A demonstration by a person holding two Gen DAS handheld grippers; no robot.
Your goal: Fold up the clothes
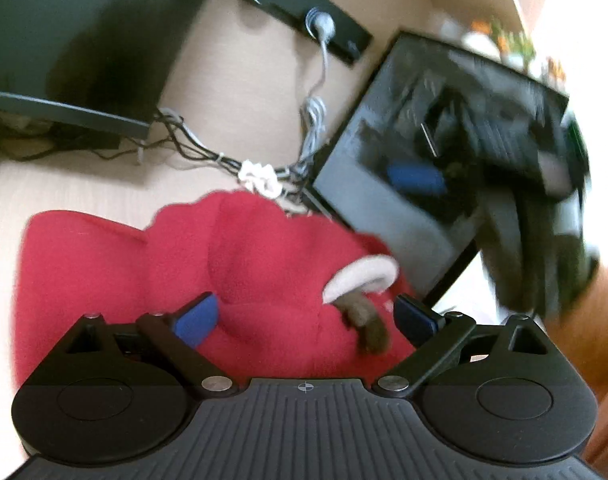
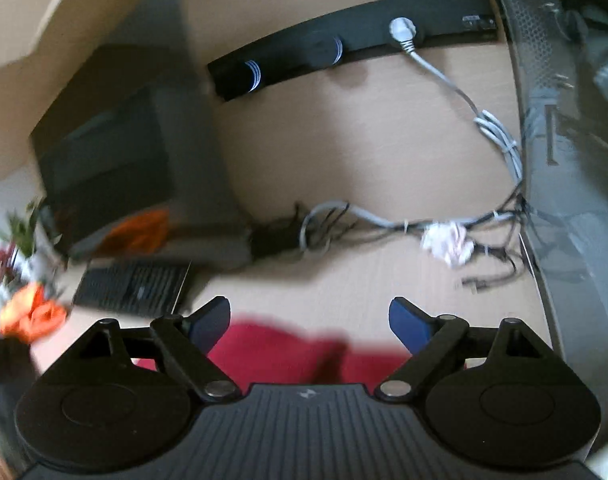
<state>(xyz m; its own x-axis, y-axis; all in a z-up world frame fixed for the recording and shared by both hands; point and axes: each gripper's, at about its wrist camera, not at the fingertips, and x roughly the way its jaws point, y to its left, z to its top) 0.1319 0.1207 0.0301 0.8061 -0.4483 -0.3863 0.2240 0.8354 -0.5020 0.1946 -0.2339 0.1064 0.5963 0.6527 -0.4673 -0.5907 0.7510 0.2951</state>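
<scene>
The red fleece garment (image 1: 207,272) is taken as the landmark. It is laid in a loose, rumpled heap on the light wooden desk (image 1: 239,100). A white cuff (image 1: 360,276) is seen at the garment's right side, and a brown part (image 1: 368,320) is seen just below the cuff; what it is cannot be told through the blur.

The left gripper (image 1: 306,318) is held directly over the near edge of the garment. Its 2 blue-padded fingers (image 1: 195,318) are spread wide apart, with red cloth visible in the gap between them; nothing is clamped.

The right gripper (image 2: 310,326) is held above the garment (image 2: 304,350), of which only the far edge is seen in the right wrist view. Its 2 fingers (image 2: 408,326) are likewise spread wide, and nothing is held between them.

Beyond the garment, a bundle of grey and black cables (image 1: 263,160) is laid on the desk, with a crumpled white paper (image 1: 259,178) among them. Further beyond the garment, a black power strip (image 1: 299,8) is fixed along the back panel, with a grey plug (image 1: 322,24) seated in it. To the right of the garment, a glass-sided computer case (image 1: 444,152) is placed. To the left of the garment, in the right wrist view, a dark printer-like unit (image 2: 115,160) and a black keyboard (image 2: 131,286) are seen, heavily blurred.
</scene>
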